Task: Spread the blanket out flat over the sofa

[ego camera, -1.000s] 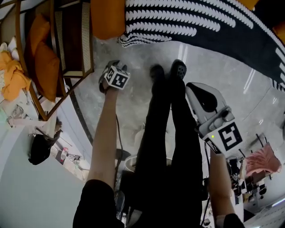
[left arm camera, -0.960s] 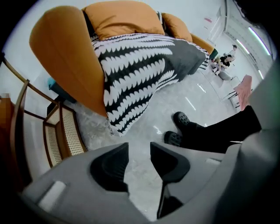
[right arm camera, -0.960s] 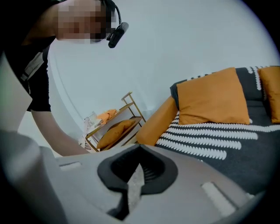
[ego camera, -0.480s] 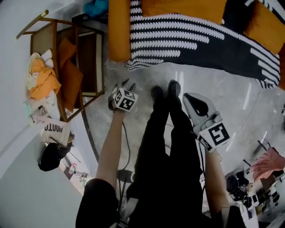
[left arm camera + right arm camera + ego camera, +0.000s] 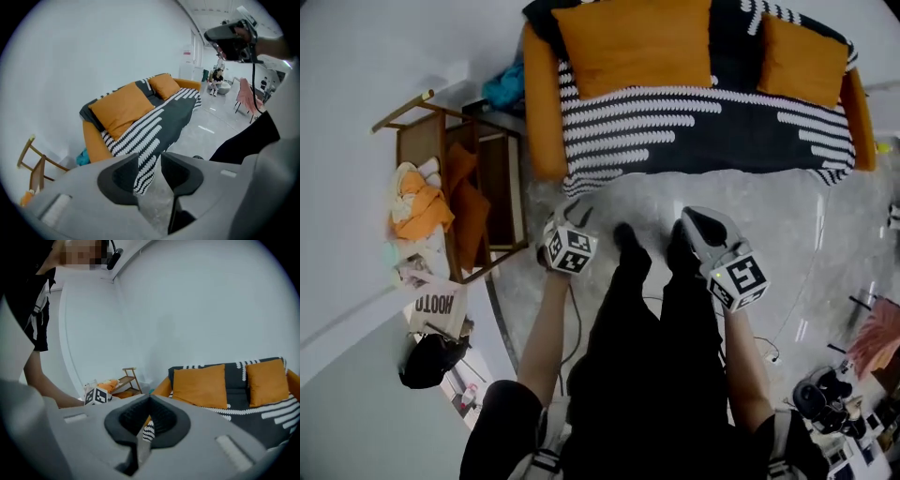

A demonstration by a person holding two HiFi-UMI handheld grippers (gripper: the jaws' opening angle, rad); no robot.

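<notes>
My left gripper (image 5: 150, 158) gapes empty and my right gripper (image 5: 150, 400) is clenched on nothing, while the blanket (image 5: 694, 141) lies lengthwise along the sofa (image 5: 542, 112), partly hidden under orange cushions (image 5: 633, 42).

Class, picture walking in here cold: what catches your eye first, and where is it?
The black blanket with white stripes, draped over the orange sofa at the head view's top, strikes first. Two orange cushions lean against its back; a wooden rack stands left of it in that view.

Blanket (image 5: 703, 131) lies on sofa (image 5: 542, 103), rack (image 5: 492, 187) leftward.
</notes>
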